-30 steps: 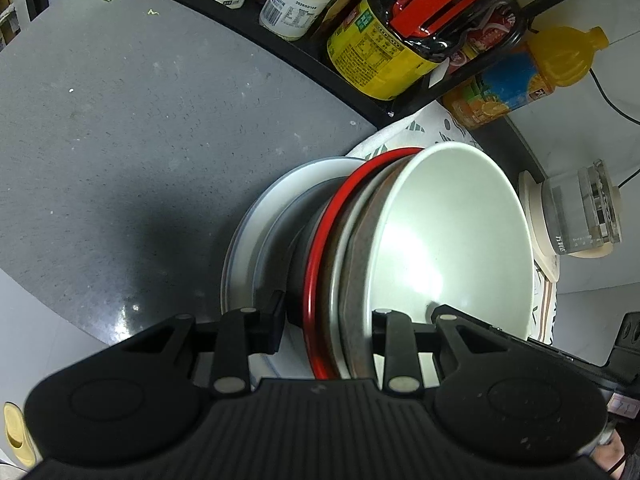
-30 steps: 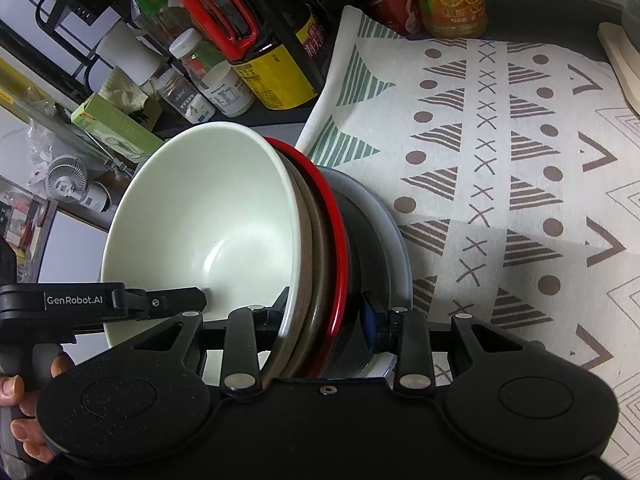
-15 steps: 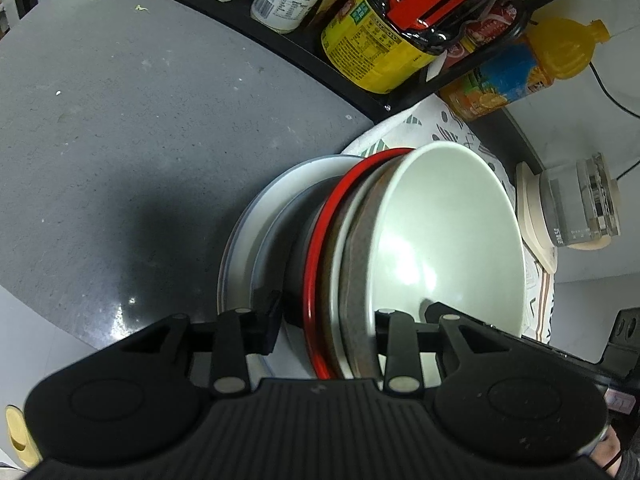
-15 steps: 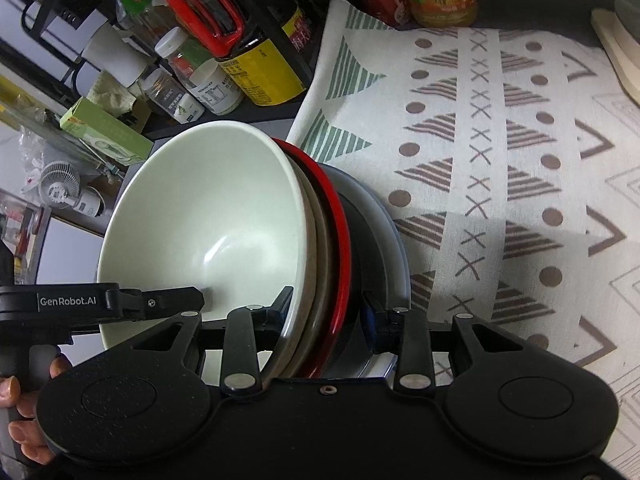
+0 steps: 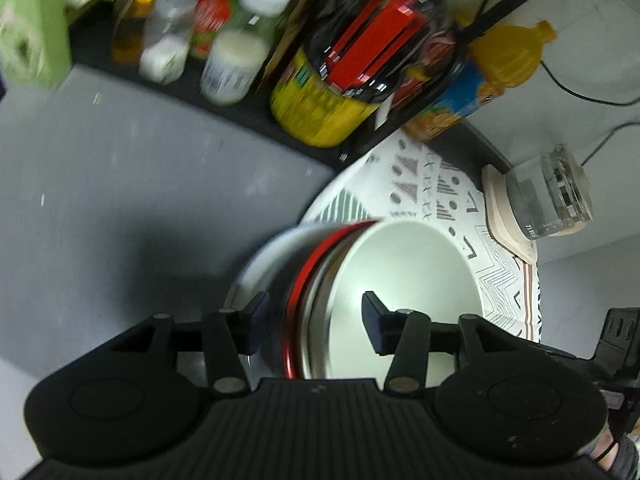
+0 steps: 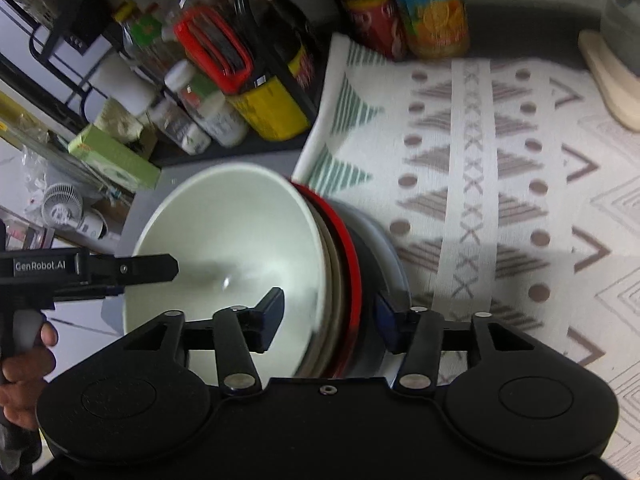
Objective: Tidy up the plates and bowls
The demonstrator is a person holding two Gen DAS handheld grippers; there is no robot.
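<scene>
A nested stack stands where the grey counter (image 5: 120,200) meets the patterned cloth (image 6: 480,184). A white bowl (image 5: 404,272) (image 6: 224,232) lies on top, then a brownish dish, a red plate (image 5: 298,292) (image 6: 348,248), a dark bowl and a grey plate (image 5: 256,268) (image 6: 390,252). My left gripper (image 5: 315,310) straddles the stack's near rims. Its jaws are opening, and the pads stand off the dishes. My right gripper (image 6: 330,304) straddles the opposite rims. Its jaws are opening too, with one pad inside the white bowl and apart from its wall. One of the left gripper's fingers (image 6: 148,268) reaches over the bowl.
A black rack (image 5: 360,148) at the back holds bottles, jars and a yellow-labelled jug (image 5: 316,112). An orange juice bottle (image 6: 432,8) and a red can stand behind the cloth. A glass kettle (image 5: 548,196) sits on a beige base. A person's hand (image 6: 24,372) grips the left handle.
Both grippers' jaws have widened and their pads have come off the stack's rims. The left gripper has drawn up and back, so the stack looks smaller. The stack stays put.
</scene>
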